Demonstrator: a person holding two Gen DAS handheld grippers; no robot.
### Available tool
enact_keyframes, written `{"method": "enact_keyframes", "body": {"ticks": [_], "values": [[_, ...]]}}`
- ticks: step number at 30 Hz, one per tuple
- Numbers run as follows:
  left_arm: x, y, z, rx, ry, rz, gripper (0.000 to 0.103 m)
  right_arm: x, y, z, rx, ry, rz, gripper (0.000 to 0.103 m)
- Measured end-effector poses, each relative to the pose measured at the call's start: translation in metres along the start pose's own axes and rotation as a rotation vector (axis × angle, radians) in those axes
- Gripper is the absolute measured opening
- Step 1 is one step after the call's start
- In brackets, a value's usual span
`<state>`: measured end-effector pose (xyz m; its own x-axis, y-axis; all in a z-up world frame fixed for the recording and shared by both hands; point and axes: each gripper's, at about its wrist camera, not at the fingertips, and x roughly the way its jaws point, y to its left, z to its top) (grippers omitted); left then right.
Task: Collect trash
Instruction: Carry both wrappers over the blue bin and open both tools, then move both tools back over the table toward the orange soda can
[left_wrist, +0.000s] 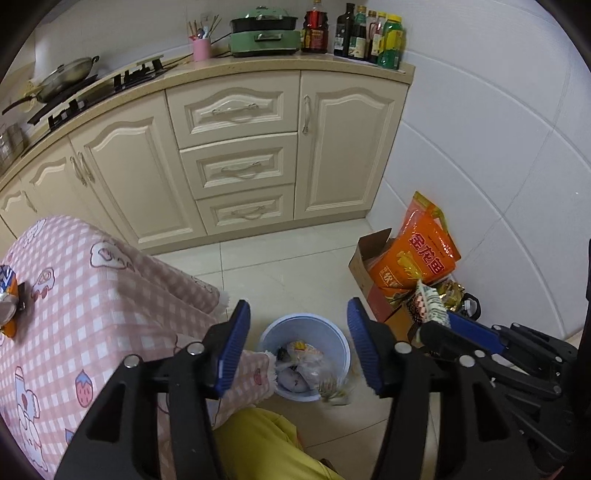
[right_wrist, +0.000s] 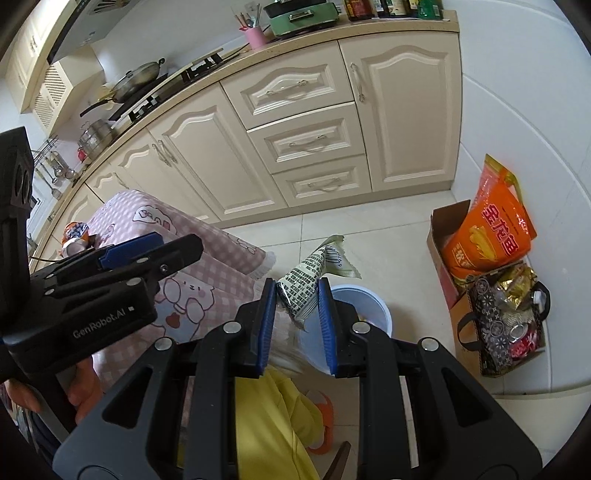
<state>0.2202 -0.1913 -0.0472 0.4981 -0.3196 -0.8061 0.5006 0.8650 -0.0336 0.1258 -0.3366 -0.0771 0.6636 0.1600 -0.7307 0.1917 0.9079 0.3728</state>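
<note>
- Left wrist view: left claw (left_wrist: 297, 345) is spread, nothing between the pads. It hangs right above the pale blue waste bin (left_wrist: 334, 334) on the floor.
- The bin already holds crumpled wrappers and a clear plastic bag (left_wrist: 301, 363). One blurred wrapper (left_wrist: 338, 391) sits at the near rim; can't tell whether it is falling in or lying over the edge.
- Right claw (left_wrist: 430, 312) shows at the right of this view, pinching a printed snack wrapper beside the cardboard box (left_wrist: 364, 264) with the orange bag.
- A can (left_wrist: 7, 295) lies on the pink checked tablecloth (left_wrist: 92, 295) over the worktop, well apart from both claws. Probably still to collect.
- Right wrist view: right claw (right_wrist: 297, 291) is pressed onto the green-and-white snack wrapper (right_wrist: 314, 273), which sticks up past the pads. The bin (right_wrist: 369, 301) is just below and behind it, so the wrapper is not yet dropped.
- Left claw (right_wrist: 147, 249) appears at the left, over the tablecloth edge (right_wrist: 207, 236); from this side angle the jaw gap isn't readable. The can (right_wrist: 75, 234) shows beyond it on the worktop.
- Status, my read: some trash is binned, one wrapper is in hand over the bin awaiting release, the can is left. The patterned bag (right_wrist: 511, 325) of foil packs by the wall may or may not count as trash.
</note>
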Motion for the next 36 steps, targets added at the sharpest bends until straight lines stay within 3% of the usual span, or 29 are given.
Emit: {"method": "enact_keyframes", "body": {"ticks": [14, 15, 16, 17, 33, 36], "values": [[-0.016, 0.049, -0.013, -0.073, -0.011, 0.064, 0.054, 0.019, 0.027, 0.02, -0.076, 0.007, -0.001, 0.024], [-0.017, 0.051, -0.014, -0.08, -0.011, 0.062, 0.054, 0.022, 0.031, 0.021, -0.105, 0.023, -0.011, 0.033], [-0.017, 0.053, -0.015, -0.084, -0.009, 0.06, 0.054, 0.024, 0.033, 0.02, -0.114, 0.032, -0.017, 0.062], [-0.016, 0.053, -0.016, -0.086, -0.007, 0.059, 0.054, 0.025, 0.034, 0.019, -0.111, 0.03, -0.019, 0.068], [-0.029, 0.069, -0.022, -0.112, -0.028, 0.063, 0.054, 0.009, 0.057, 0.018, -0.125, -0.004, 0.0, 0.067], [-0.037, 0.075, -0.023, -0.122, -0.045, 0.073, 0.059, 0.006, 0.069, 0.02, -0.144, -0.012, 0.016, 0.067]]}}
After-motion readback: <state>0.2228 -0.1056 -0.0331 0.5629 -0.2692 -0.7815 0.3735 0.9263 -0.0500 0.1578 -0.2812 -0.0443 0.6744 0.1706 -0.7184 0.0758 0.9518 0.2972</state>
